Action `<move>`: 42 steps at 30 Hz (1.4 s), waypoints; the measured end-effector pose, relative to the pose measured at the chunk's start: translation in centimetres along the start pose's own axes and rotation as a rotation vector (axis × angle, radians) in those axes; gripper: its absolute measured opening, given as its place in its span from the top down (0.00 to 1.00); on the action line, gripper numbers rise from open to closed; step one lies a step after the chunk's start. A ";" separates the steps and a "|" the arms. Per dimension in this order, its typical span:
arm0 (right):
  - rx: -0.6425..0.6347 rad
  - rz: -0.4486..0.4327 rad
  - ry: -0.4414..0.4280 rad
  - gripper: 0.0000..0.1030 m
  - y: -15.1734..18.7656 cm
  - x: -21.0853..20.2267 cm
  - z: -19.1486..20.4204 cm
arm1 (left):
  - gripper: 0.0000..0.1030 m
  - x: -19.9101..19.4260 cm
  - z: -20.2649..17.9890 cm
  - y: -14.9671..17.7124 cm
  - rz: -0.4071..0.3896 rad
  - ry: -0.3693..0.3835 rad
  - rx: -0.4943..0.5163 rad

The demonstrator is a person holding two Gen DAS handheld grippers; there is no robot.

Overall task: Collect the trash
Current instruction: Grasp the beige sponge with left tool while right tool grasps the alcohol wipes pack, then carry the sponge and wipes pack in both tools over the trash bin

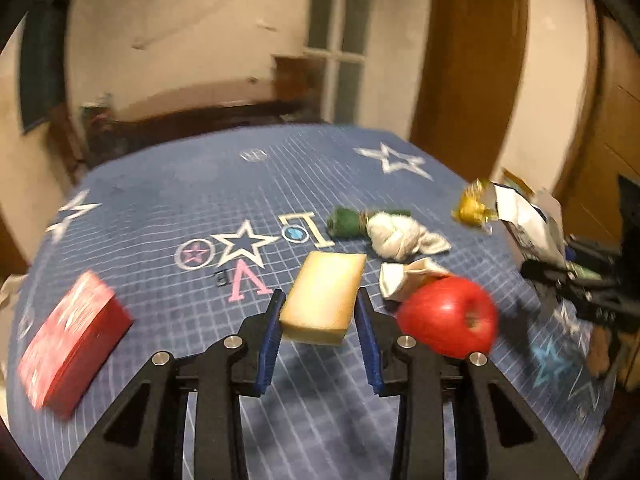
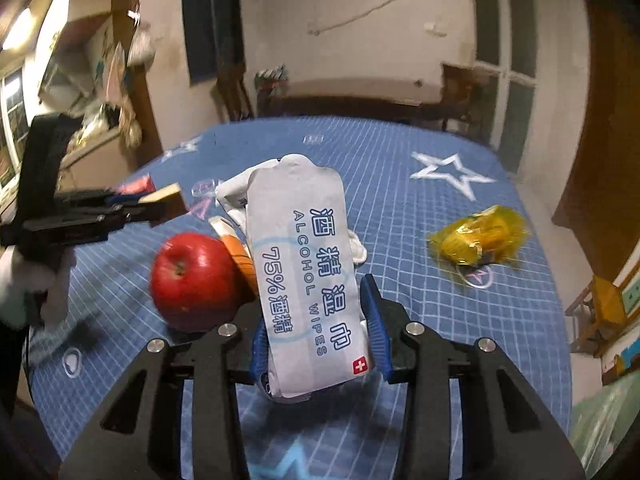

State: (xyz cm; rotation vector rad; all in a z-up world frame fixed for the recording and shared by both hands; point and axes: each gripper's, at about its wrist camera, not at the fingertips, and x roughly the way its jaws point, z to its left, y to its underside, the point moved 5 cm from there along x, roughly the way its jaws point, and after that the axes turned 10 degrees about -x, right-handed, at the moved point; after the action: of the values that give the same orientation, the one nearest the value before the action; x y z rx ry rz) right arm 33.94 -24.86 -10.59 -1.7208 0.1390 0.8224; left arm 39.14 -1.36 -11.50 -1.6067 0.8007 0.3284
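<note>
Gripping a yellow sponge point(image 1: 324, 296) above the desk point(image 1: 160, 200), the left tongs point(image 1: 320, 316) and right tongs point(image 2: 316, 320), clamped on an alcohol wipes packet point(image 2: 308, 276), were mid-collection; transfer to a bin, unseen, likely followed.

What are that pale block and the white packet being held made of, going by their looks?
The pale block looks like a dry sponge or foam: matte, yellowish, with soft rounded edges, though it could be something else. The white packet seems thin plastic film: smooth and slightly glossy, with a crimped end and printed "ALCOHOL WIPES".
</note>
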 end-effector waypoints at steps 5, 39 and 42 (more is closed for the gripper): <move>0.031 -0.090 0.084 0.62 0.3 -4.1 1.3 | 0.64 -4.3 -3.6 1.6 -0.122 -0.083 -0.041; 0.074 -0.255 0.296 0.62 2.5 -16.2 -0.1 | 0.64 -12.8 -18.8 4.5 -0.335 -0.067 -0.036; 0.080 -0.254 0.321 0.62 2.8 -17.1 -1.2 | 0.64 -12.6 -20.6 4.1 -0.331 -0.053 -0.012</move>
State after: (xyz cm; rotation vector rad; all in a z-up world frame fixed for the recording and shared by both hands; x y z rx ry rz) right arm 20.35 -32.30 -2.70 -1.7412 0.1635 0.3476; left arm 22.75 -17.15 -2.41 -1.7024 0.4816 0.1371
